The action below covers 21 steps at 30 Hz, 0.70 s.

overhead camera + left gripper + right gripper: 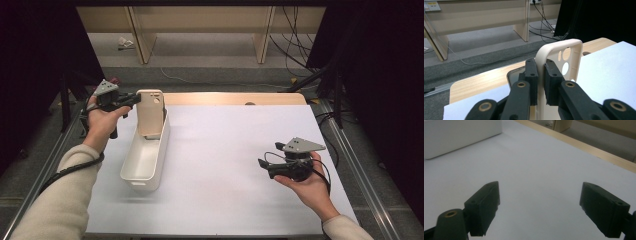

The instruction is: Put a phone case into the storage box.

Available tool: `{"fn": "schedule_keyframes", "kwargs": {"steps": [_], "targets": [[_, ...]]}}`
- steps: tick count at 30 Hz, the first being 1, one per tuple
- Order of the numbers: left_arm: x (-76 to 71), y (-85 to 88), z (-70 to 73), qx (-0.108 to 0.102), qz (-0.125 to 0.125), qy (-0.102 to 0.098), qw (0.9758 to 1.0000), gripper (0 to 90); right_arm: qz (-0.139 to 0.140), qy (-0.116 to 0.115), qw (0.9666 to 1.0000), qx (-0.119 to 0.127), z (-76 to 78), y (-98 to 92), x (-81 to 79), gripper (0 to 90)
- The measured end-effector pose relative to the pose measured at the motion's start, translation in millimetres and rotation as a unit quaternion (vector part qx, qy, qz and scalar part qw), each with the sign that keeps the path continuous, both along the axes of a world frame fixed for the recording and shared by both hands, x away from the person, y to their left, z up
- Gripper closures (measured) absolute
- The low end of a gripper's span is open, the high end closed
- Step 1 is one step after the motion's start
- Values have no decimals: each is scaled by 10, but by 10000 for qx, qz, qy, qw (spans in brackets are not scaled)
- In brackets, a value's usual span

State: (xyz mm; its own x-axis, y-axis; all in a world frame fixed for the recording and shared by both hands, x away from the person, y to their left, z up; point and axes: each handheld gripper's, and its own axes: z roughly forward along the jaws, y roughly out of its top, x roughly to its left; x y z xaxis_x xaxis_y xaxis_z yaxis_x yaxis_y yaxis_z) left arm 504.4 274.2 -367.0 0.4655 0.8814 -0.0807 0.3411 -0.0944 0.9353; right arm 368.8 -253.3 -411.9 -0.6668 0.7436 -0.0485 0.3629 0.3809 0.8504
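We see the left gripper pinching one long edge of a cream phone case, its black, matte jaws closed tight on the thin wall. In the left gripper view the ridged pads press on either side of that rim. The case looks like smooth, slightly glossy soft plastic, a rounded rectangle with round camera holes cut near its top corner. It stands upright at the far end of a white bin, its lower end down inside the bin, though we cannot tell whether it touches the bottom. The bin is a long, narrow tub of smooth plastic with rounded corners and a rolled lip, sitting on the left of the table, whose top is a flat, matte white sheet over a pale wood board showing at the far edge.

We find the right gripper well apart from the bin, low over the right side of the sheet, held in the right hand. Its two blocky black jaws stand wide apart with nothing between them, only bare white surface beyond.
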Motion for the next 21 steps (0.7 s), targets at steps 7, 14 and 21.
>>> {"fn": "schedule_keyframes", "kwargs": {"steps": [7, 14, 21], "targets": [[10, 14, -64, -33, 8, 126, 9999, 825, 4, 0, 10000, -2, -1, 1, 0, 172], [24, 11, -113, -37, 7, 263, 9996, 825, 4, 8, 10000, 4, -2, 3, 1, 172], [48, 36, -205, -94, -11, 398, 9992, 825, 6, 4, 10000, 8, -5, 6, 2, 172]]}}
